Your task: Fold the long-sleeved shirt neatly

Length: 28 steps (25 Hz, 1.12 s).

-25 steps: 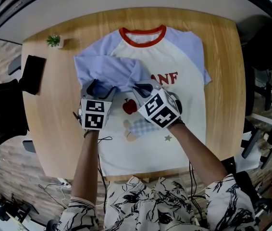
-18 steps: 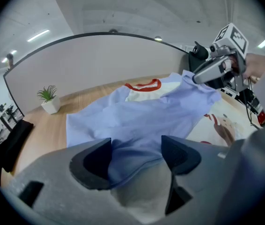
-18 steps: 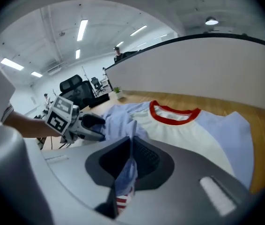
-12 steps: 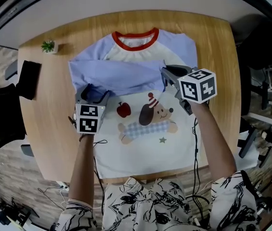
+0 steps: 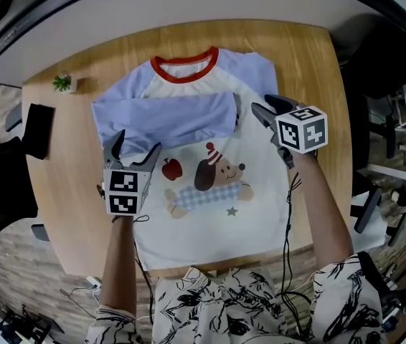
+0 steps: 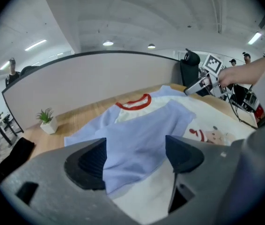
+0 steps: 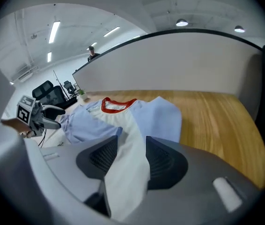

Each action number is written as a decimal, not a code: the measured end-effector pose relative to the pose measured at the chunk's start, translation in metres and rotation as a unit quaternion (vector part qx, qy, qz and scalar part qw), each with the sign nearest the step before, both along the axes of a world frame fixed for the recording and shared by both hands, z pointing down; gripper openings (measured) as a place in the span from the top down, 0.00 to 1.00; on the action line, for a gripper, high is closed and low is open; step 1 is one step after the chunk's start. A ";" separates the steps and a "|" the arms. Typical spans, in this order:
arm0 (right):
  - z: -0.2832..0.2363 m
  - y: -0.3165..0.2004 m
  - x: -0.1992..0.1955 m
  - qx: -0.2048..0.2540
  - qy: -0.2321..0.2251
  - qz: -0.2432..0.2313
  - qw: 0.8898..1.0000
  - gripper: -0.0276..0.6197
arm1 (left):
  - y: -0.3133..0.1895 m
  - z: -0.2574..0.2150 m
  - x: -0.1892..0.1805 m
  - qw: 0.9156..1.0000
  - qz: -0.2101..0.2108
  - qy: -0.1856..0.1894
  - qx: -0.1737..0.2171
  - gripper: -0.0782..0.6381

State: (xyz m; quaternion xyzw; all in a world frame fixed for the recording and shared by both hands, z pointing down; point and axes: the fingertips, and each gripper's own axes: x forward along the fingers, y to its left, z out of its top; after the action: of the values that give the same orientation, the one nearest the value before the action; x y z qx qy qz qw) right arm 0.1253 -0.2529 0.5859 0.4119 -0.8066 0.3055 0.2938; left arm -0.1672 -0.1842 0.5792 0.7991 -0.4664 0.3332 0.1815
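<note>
Flat on the light wooden surface (image 5: 310, 70) lies the white long-sleeved shirt with blue sleeves (image 5: 210, 192), one sleeve (image 5: 167, 117) folded across its chest. Jaws of the left hand-held gripper (image 5: 135, 145) and the right hand-held gripper (image 5: 264, 104) have just been opening, with nothing between them. The cloth looks soft and limp, and is likely best pinched at its edges.

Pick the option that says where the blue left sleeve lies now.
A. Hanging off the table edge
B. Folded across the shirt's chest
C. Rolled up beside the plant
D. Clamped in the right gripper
B: the sleeve lies flat across the chest of the shirt, just below the red collar.
</note>
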 end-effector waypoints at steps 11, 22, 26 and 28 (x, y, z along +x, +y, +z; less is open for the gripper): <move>0.003 0.016 0.104 0.043 0.037 -0.059 0.997 0.57 | 0.014 -0.039 0.156 0.995 0.086 0.053 0.024 0.33; 0.047 0.041 0.103 -0.023 0.019 -0.111 0.993 0.68 | 0.015 -0.010 0.239 0.994 0.107 0.037 0.006 0.33; 0.055 0.042 0.103 -0.016 0.048 -0.106 0.993 0.87 | 0.013 -0.001 0.252 0.993 0.110 0.036 0.004 0.33; 0.056 0.042 0.103 -0.009 0.050 -0.110 0.993 0.91 | 0.014 0.004 0.256 0.993 0.115 0.033 -0.002 0.33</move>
State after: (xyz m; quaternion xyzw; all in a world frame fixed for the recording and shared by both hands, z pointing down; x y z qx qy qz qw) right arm 0.2278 -0.2107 0.6416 0.3329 -0.8283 0.2579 0.3696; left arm 0.0893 -0.1707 0.5833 0.8576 -0.3648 0.3258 0.1588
